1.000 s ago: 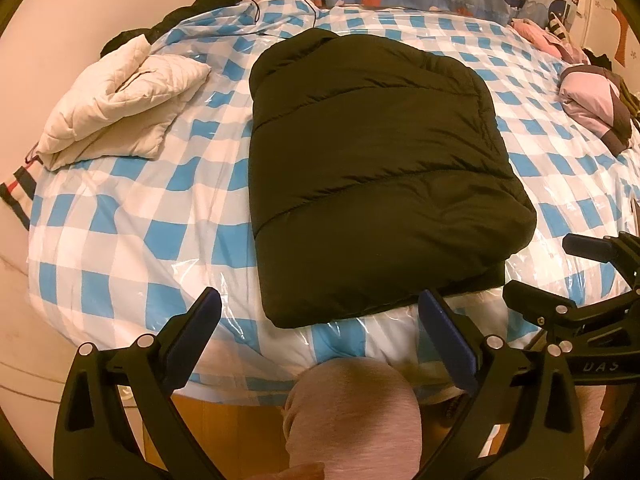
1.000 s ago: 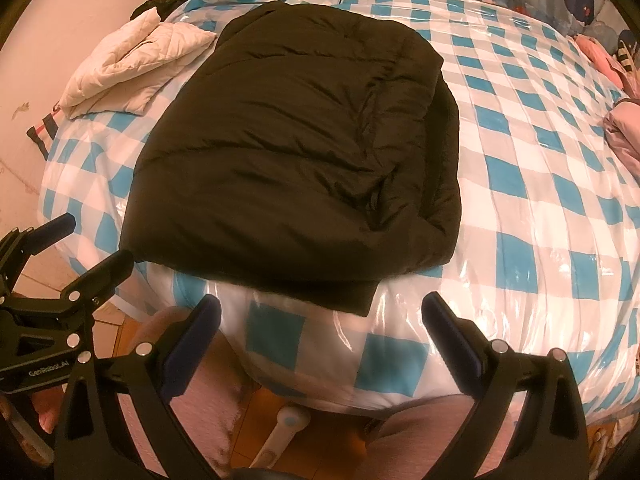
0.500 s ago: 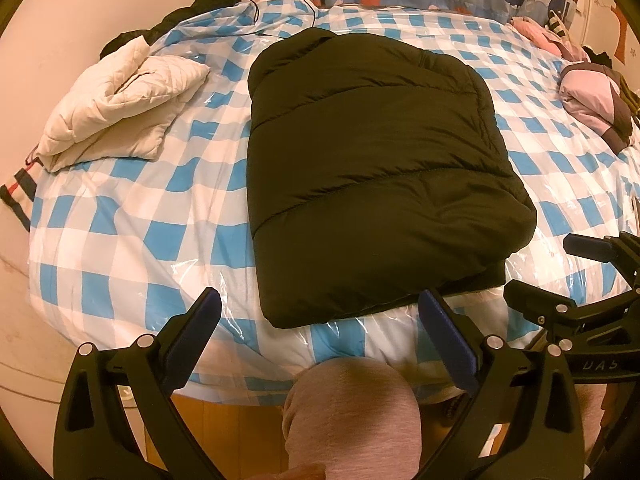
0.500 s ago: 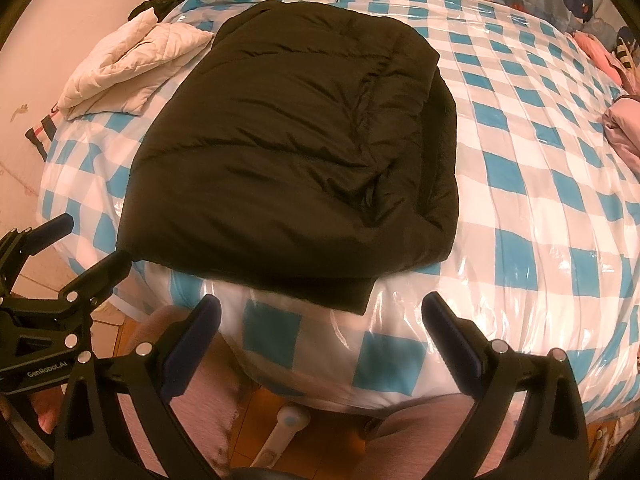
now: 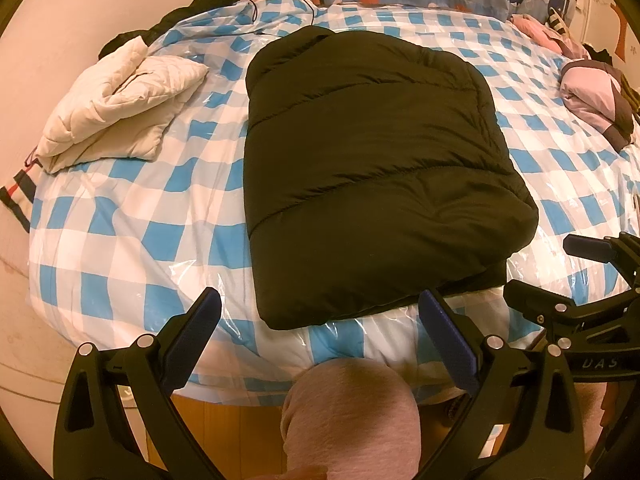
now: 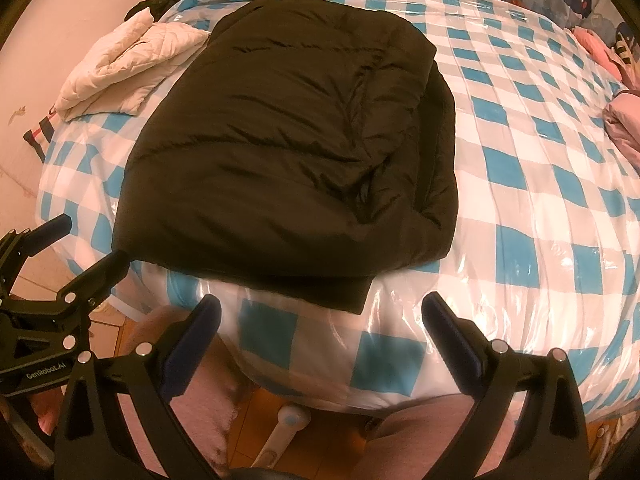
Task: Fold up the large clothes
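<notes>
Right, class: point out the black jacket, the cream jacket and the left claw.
black jacket (image 5: 372,184), left wrist view, middle of its quilted top.
cream jacket (image 5: 116,112), left wrist view, its folded middle.
left claw (image 5: 320,332), left wrist view, midway between its open fingertips.

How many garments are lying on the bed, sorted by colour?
Black puffer jacket, folded, centre: 1
Cream quilted jacket, folded, left: 1
Pink and brown garment, right edge: 1
Dark garment, far left corner: 1
Total: 4, not counting the blurry pink heap at the far right.

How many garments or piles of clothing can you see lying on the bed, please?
4: the black puffer jacket at centre, a cream quilted jacket at the left edge, dark clothes at the far-left corner, and a pink-and-brown garment at right. More may be hidden beyond it.
</notes>
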Demonstrator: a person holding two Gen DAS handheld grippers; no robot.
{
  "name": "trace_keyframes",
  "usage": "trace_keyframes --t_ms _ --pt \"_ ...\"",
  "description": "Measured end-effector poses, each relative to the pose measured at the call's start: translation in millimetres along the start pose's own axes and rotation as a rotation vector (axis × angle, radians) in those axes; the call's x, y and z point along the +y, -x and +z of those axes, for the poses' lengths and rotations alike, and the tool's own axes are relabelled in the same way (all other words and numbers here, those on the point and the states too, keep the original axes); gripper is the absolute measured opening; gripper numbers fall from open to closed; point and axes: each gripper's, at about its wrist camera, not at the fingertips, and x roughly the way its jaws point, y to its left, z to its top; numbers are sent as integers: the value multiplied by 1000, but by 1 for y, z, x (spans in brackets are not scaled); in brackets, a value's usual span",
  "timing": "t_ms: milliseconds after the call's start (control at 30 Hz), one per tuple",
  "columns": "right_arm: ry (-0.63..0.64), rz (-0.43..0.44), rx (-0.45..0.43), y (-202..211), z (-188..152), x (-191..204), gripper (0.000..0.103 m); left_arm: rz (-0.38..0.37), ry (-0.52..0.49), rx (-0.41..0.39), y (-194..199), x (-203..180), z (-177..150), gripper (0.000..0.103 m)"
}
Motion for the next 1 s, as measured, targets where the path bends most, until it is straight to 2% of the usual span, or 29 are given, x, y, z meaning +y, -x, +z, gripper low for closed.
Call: trace_keyframes --t_ms 1000 --pt "-12 10 6 -2 0 -5 96 13 -10 -4 -2 -5 5 95"
